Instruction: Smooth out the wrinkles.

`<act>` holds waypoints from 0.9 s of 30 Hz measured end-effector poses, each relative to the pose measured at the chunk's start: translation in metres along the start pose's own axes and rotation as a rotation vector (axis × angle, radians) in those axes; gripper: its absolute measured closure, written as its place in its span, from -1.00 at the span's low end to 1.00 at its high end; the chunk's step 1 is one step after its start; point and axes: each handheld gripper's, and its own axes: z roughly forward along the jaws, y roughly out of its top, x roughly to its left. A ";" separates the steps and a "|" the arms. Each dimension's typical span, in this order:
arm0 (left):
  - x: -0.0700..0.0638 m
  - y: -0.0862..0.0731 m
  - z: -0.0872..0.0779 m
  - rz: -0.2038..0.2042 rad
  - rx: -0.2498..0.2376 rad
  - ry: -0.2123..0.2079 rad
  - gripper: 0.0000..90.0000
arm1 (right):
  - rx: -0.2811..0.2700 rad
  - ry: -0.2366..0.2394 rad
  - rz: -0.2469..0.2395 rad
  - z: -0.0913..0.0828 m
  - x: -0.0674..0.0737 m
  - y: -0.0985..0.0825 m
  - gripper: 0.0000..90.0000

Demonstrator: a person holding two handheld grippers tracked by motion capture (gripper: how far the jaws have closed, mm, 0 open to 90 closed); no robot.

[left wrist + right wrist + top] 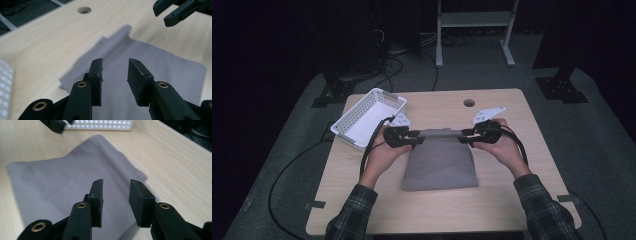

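1. two grippers hover over the far edge of a folded grey cloth (440, 162) that lies flat near the middle of the wooden table (512, 200).
2. we see the left gripper (418, 137) at the cloth's far left corner, jaws parted with nothing between them.
3. we see the right gripper (466, 135) at the far right corner, jaws likewise apart and empty.
4. a white slotted basket (368, 118) sits at the table's far left corner, just beside the left gripper.
5. a round hole (469, 103) marks the tabletop beyond the cloth.
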 end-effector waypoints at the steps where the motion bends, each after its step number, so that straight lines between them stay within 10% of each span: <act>1: -0.004 -0.004 0.002 0.004 0.006 -0.007 0.39 | 0.001 0.010 0.002 0.000 0.003 -0.001 0.39; 13: -0.039 -0.049 0.015 0.012 0.065 -0.065 0.09 | 0.020 0.057 0.006 0.033 0.039 -0.021 0.06; 27: -0.037 -0.068 0.013 -0.010 0.111 -0.037 -0.11 | 0.030 0.003 0.018 0.105 0.053 -0.014 -0.12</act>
